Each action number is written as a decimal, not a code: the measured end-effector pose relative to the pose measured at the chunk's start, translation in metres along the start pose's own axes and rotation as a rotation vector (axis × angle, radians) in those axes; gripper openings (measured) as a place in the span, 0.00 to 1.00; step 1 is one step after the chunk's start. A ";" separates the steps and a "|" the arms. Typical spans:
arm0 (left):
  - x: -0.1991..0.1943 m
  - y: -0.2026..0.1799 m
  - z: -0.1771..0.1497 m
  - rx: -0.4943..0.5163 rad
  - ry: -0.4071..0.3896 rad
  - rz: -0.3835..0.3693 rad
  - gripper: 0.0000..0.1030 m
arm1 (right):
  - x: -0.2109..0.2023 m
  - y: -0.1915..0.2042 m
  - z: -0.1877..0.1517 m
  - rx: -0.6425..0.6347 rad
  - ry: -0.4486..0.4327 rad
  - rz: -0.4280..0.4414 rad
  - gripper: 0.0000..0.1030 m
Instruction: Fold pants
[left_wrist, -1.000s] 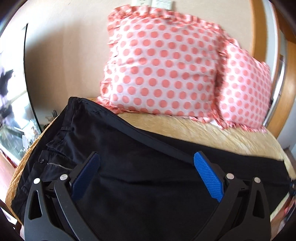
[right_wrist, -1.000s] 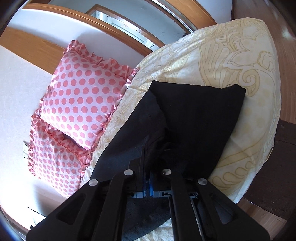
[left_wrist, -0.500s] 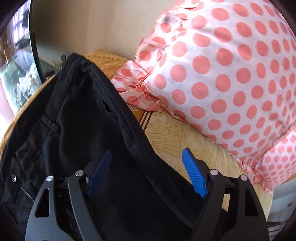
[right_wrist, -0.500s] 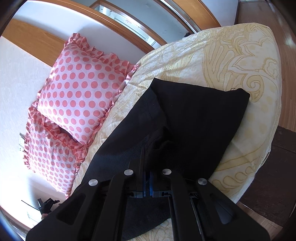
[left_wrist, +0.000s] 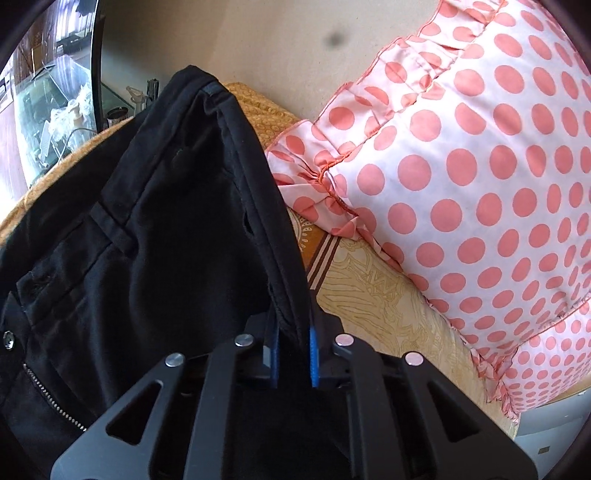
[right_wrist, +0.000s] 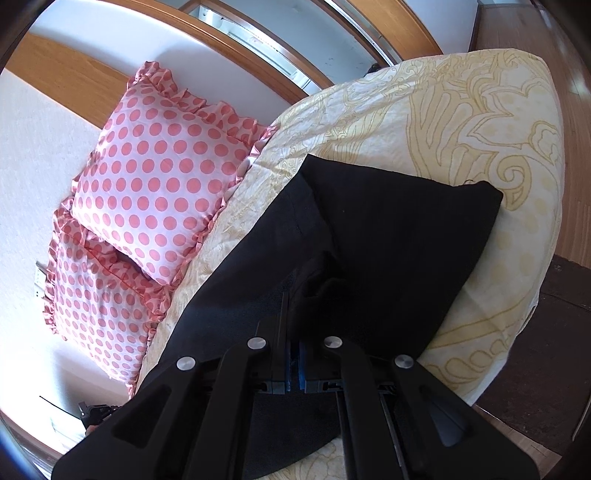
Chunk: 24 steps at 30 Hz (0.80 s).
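Observation:
Black pants (left_wrist: 155, 236) lie on a yellow patterned bedspread (left_wrist: 384, 310). In the left wrist view I see the waist end, with belt loops, a button and a zipper at the lower left. My left gripper (left_wrist: 293, 343) is shut on the pants' far side seam just below the waistband. In the right wrist view the pants' leg end (right_wrist: 388, 236) lies flat, its hem towards the bed's edge. My right gripper (right_wrist: 295, 354) is shut on a bunched fold of the leg fabric.
Two pink polka-dot pillows (right_wrist: 159, 184) lean against the wall at the back of the bed; one fills the right of the left wrist view (left_wrist: 461, 177). A glass table with clutter (left_wrist: 55, 122) stands beyond the bed's left end. Wooden floor (right_wrist: 576, 110) lies past the bed's right edge.
My left gripper moved forward to the far seam near the waistband and closed on it; it was open before. My right gripper stays shut on the leg fabric, shifted only slightly.

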<state>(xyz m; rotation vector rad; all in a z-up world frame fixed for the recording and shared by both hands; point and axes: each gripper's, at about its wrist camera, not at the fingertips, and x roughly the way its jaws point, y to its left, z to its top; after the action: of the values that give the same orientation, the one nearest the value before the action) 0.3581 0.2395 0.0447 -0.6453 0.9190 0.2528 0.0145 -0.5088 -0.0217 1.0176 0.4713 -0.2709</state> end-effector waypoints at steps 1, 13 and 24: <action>-0.010 0.001 -0.003 0.007 -0.015 -0.010 0.11 | 0.000 0.000 0.001 0.004 0.001 0.003 0.02; -0.188 0.064 -0.110 0.129 -0.270 -0.168 0.11 | -0.014 0.009 0.030 -0.027 -0.045 0.019 0.02; -0.171 0.165 -0.240 0.010 -0.242 -0.133 0.17 | -0.017 -0.001 0.034 0.004 -0.054 -0.019 0.02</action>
<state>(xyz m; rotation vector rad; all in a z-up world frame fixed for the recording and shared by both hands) 0.0223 0.2329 0.0100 -0.6486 0.6423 0.2024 0.0079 -0.5387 0.0006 1.0077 0.4324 -0.3157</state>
